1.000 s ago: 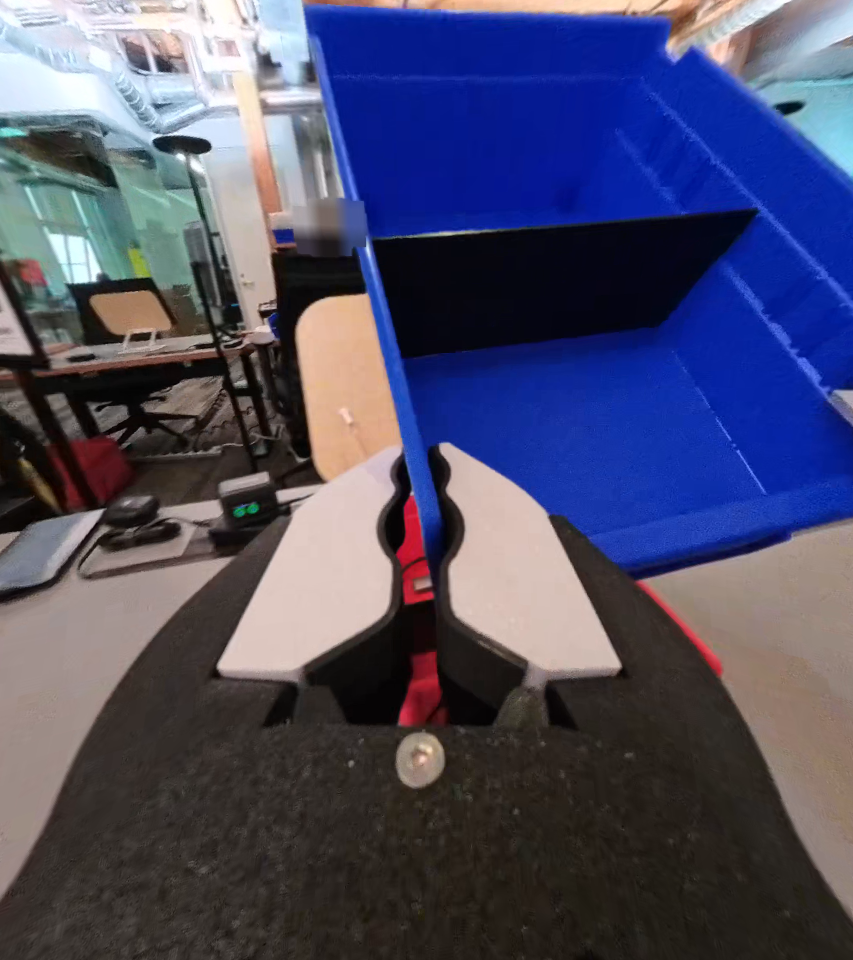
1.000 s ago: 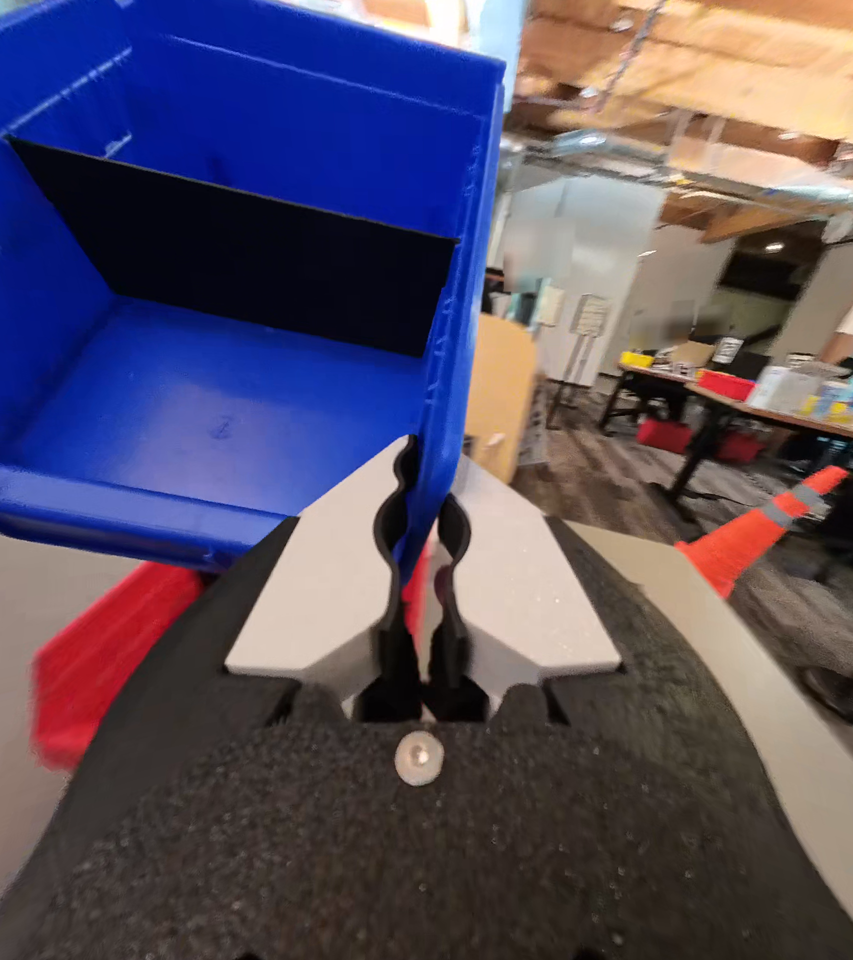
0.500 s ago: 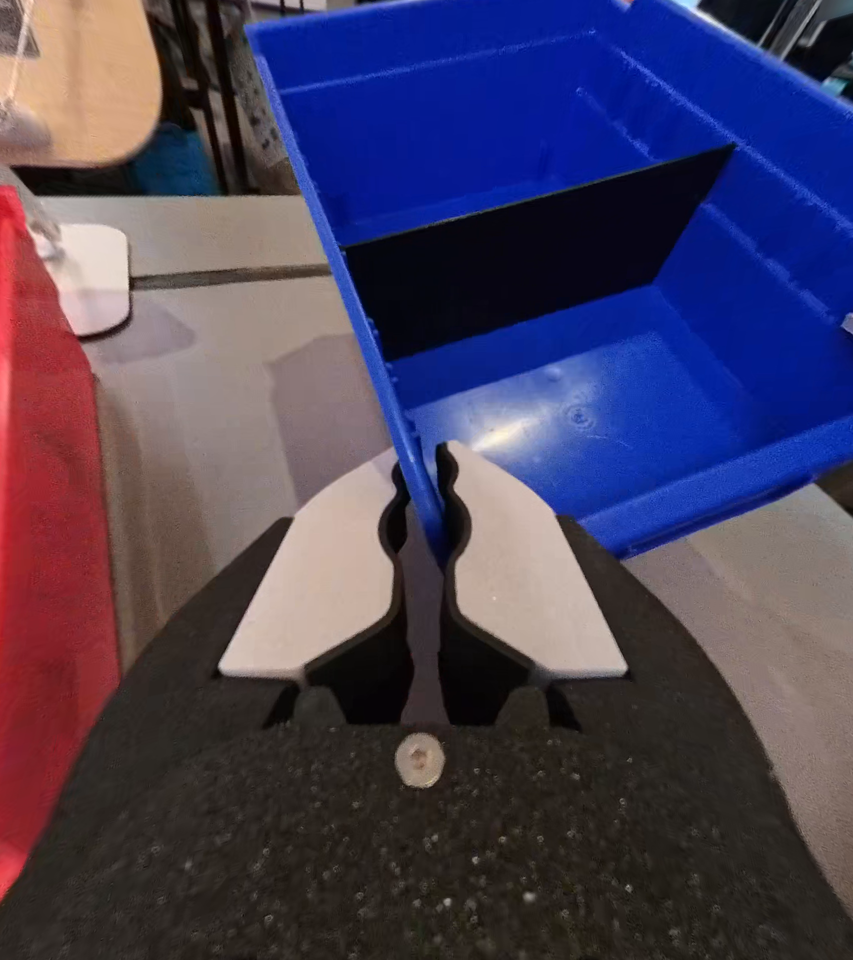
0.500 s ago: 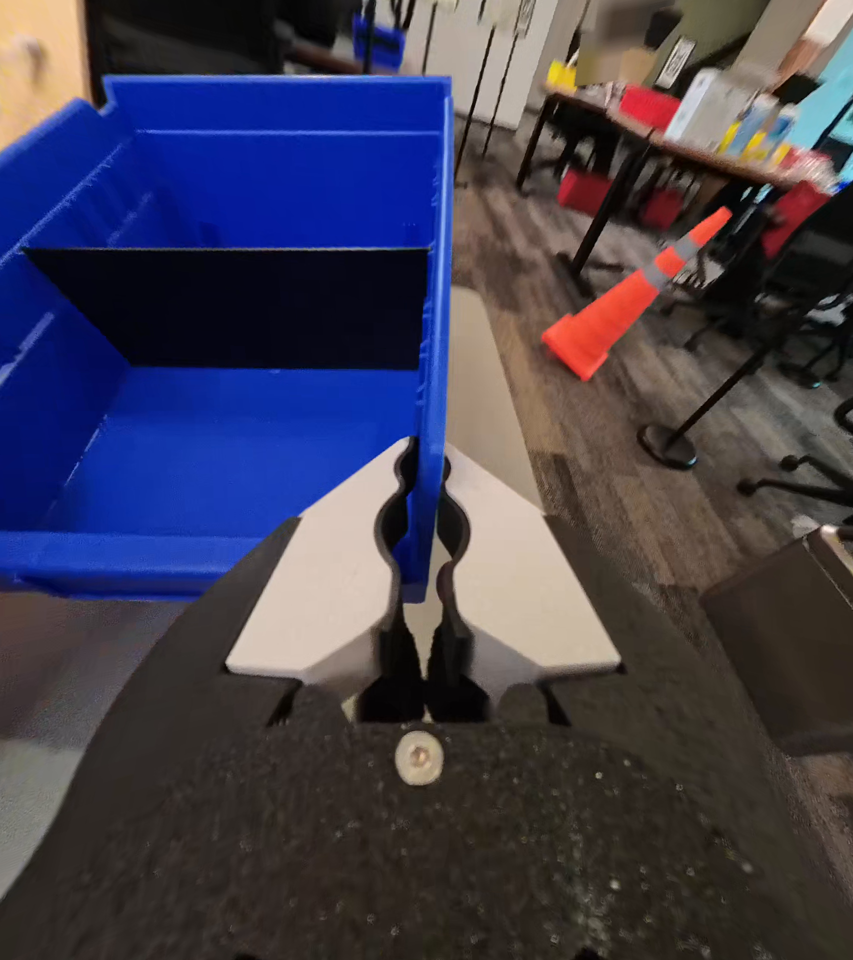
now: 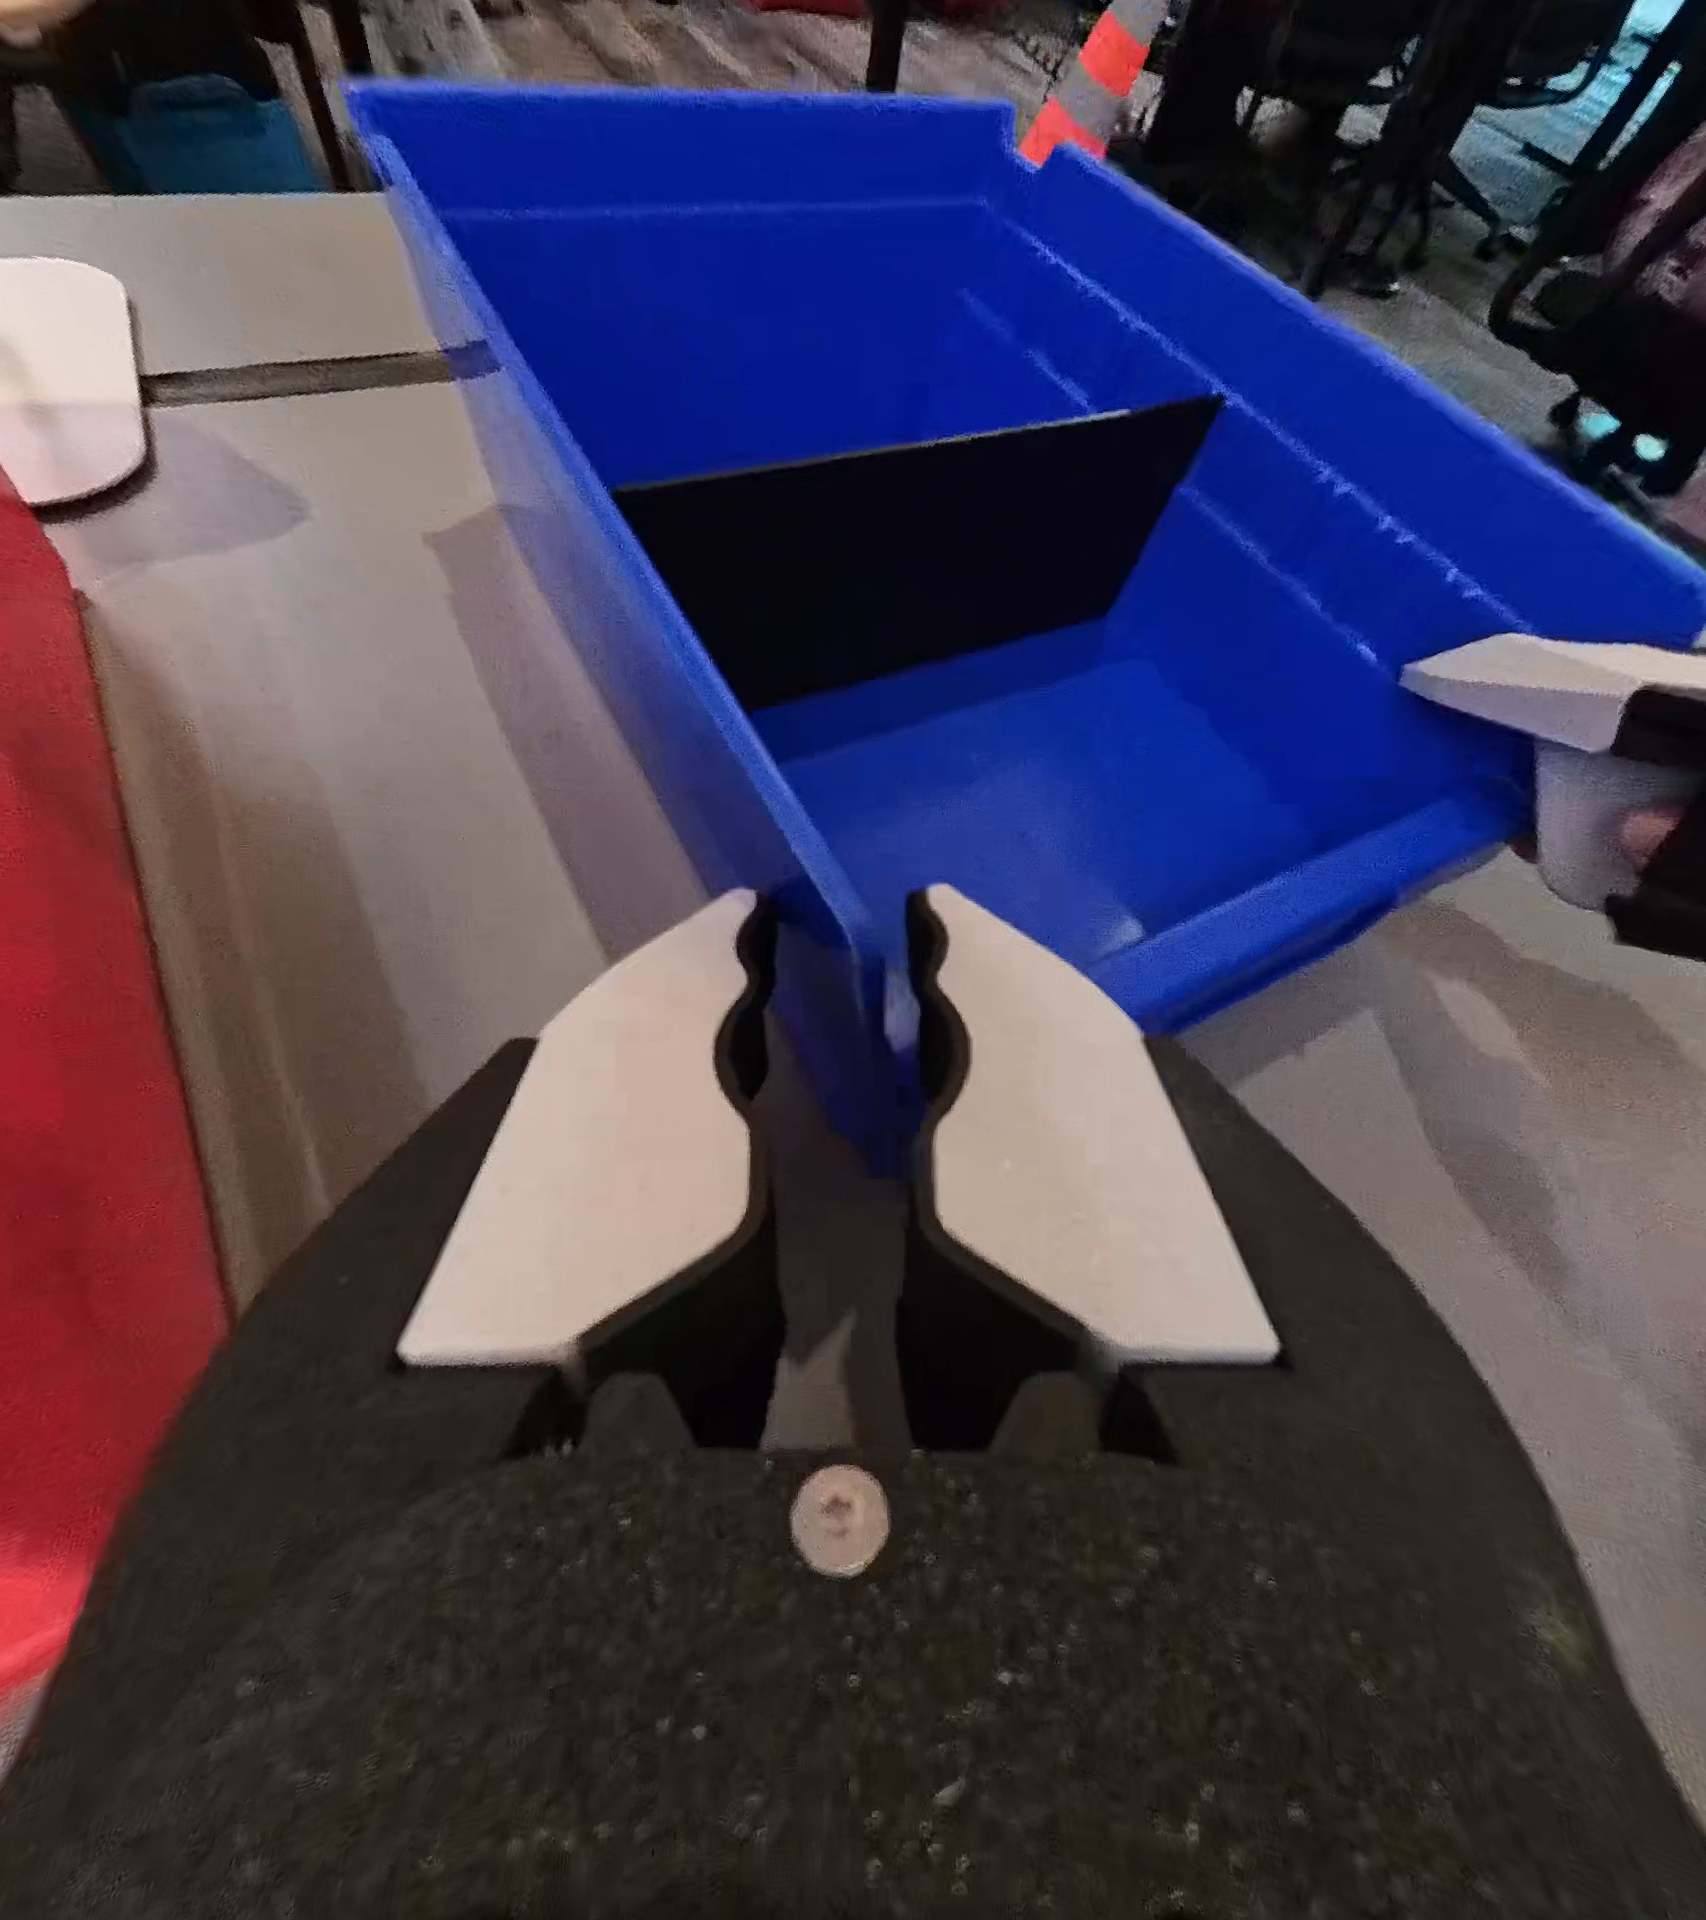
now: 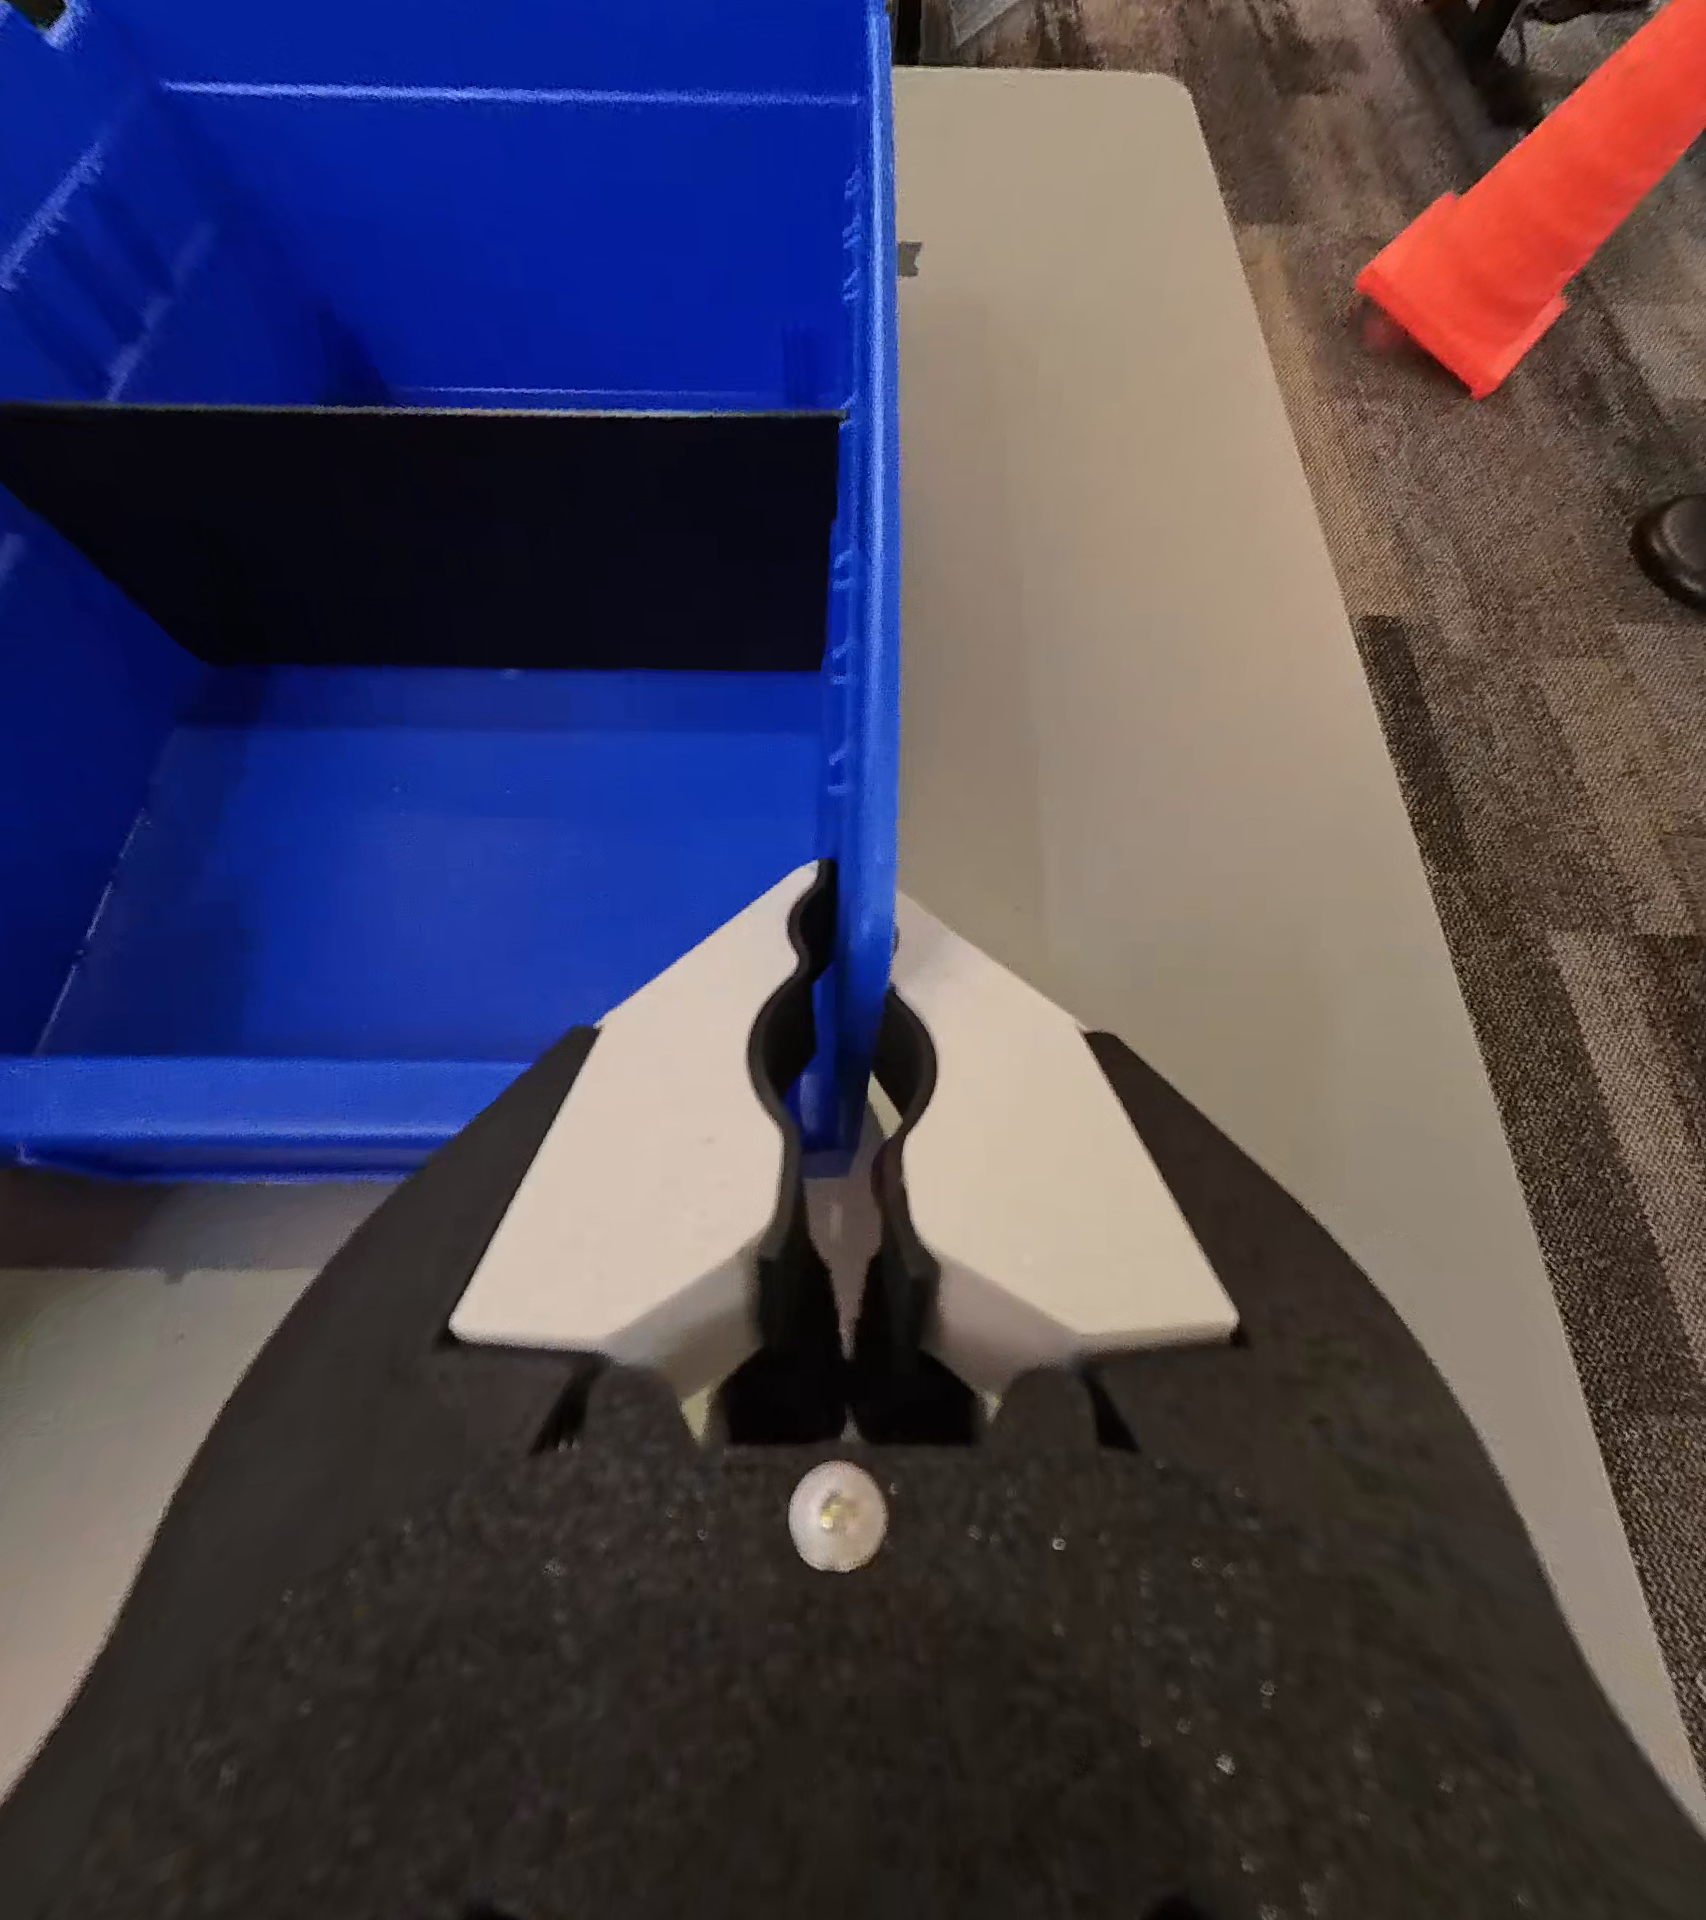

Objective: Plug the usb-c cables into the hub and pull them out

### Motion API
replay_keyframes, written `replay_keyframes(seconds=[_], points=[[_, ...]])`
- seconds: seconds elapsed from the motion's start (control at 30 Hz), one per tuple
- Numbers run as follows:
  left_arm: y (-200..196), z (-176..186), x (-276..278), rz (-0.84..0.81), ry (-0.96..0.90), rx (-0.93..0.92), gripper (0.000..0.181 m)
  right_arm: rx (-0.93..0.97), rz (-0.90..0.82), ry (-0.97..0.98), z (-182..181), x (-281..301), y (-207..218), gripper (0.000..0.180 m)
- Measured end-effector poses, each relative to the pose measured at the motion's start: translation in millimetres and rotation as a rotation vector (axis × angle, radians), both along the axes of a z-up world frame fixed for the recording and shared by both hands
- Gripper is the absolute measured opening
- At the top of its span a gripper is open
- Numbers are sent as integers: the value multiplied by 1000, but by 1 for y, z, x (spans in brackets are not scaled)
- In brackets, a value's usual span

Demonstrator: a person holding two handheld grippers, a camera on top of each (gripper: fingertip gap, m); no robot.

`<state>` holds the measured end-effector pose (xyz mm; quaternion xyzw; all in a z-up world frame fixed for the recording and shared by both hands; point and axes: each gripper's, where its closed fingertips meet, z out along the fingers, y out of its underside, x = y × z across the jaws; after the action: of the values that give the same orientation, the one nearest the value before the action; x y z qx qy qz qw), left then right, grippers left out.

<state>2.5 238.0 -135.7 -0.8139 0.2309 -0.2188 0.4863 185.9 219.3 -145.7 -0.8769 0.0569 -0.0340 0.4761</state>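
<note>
No cables and no hub show in either view, so where they are cannot be told. What both grippers deal with is an empty blue bin (image 5: 932, 582) with a black divider (image 5: 911, 540) across its middle. A second ago it hung tilted in the air; now it sits level on the grey table (image 5: 329, 665), or very nearly.

The left gripper (image 5: 833, 935) has let go: its fingers (image 5: 620, 1122) stand slightly apart on either side of the bin's left wall, clear of it. The right gripper (image 6: 854, 883) is closed on the right wall.

Further out, a red bin (image 5: 7, 831) lies to the left, and an orange cone (image 6: 1576, 197) on the carpet.

To my eye the bin was being moved aside, so the plugging has not begun.
</note>
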Motion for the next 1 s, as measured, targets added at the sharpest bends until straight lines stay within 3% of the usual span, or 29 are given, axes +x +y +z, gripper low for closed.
replay_keyframes(seconds=[0.03, 0.17, 0.3, 0.37, 0.47, 0.53, 0.6, 0.7, 0.83, 0.87, 0.93, 1.0], points=[[-10, 5, -2, -36, 0, -24, 24, -4, 5, -2, -1, 0, 0, 2], [-67, 59, -30, -270, 8, 97, 32, 7, 14, -17, -1, 2, 1, 2], [-50, 85, -123, -216, 98, 235, 47, -9, -26, 20, 1, 4, 2, 7], [-20, 79, -191, -64, 136, 264, 52, -39, -61, 13, 9, 5, -4, 31], [19, 51, -289, 194, 212, 255, 62, 81, -119, -116, 67, -3, -6, 33], [33, 26, -320, 242, 273, 234, 64, 191, -30, -168, 109, -48, 4, 33], [38, 6, -322, 203, 286, 185, 60, 307, 198, -61, 133, -134, 17, 32], [40, -2, -313, 188, 159, 83, 48, 291, 438, 161, 107, -249, 27, 48], [42, 2, -309, 162, 165, 120, 28, 152, 422, 232, 33, -307, 40, 56], [42, 3, -309, 172, 176, 132, 28, 137, 401, 188, 20, -311, 44, 54], [43, 2, -312, 191, 168, 121, 15, 142, 373, 137, 8, -320, 51, 33], [43, 3, -315, 182, 149, 83, 11, 153, 227, 108, 10, -312, 55, 18]])
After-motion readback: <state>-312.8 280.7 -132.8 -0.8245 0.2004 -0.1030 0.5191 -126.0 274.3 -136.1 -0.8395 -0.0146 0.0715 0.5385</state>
